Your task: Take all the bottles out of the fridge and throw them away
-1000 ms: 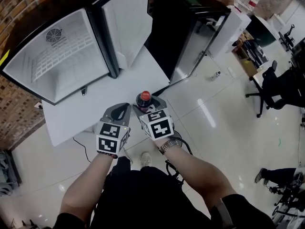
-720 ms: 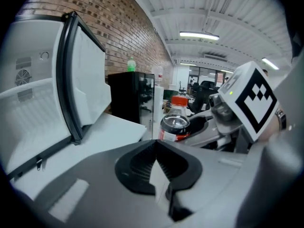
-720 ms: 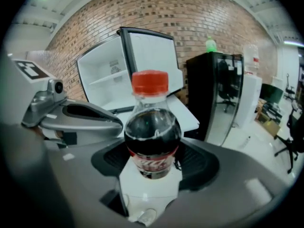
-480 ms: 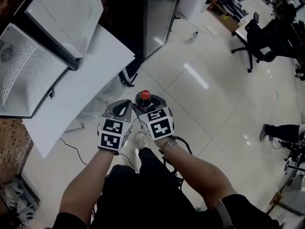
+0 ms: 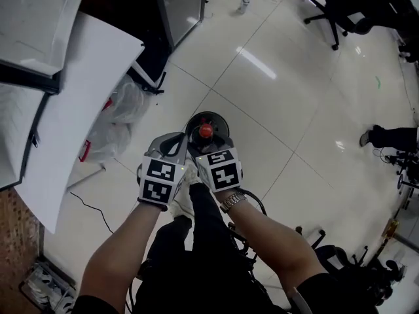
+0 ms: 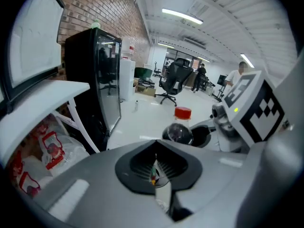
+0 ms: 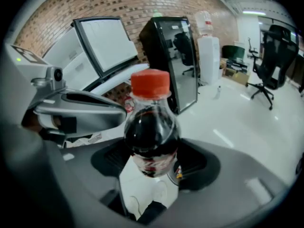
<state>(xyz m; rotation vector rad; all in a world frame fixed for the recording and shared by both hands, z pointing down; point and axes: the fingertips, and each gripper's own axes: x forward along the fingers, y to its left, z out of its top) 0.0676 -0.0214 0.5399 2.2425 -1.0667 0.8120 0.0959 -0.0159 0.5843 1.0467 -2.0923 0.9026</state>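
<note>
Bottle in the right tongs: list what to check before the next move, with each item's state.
1. Grip of the right tongs on the bottle: ok.
2. The red cap on, bottle upright: ok.
3. The left tongs shut, nothing in them: ok.
4. Place to throw it away: cannot tell; only a plastic bag lies nearby.
5. More bottles in the fridge: cannot tell; its inside does not show.

1 bottle [image 7: 152, 132] of dark cola with a red cap and a red label stands upright, clamped at its lower body between the jaws of the right gripper [image 7: 151, 169]. The black, glass-fronted fridge [image 7: 173, 56] stands well apart behind it.
</note>
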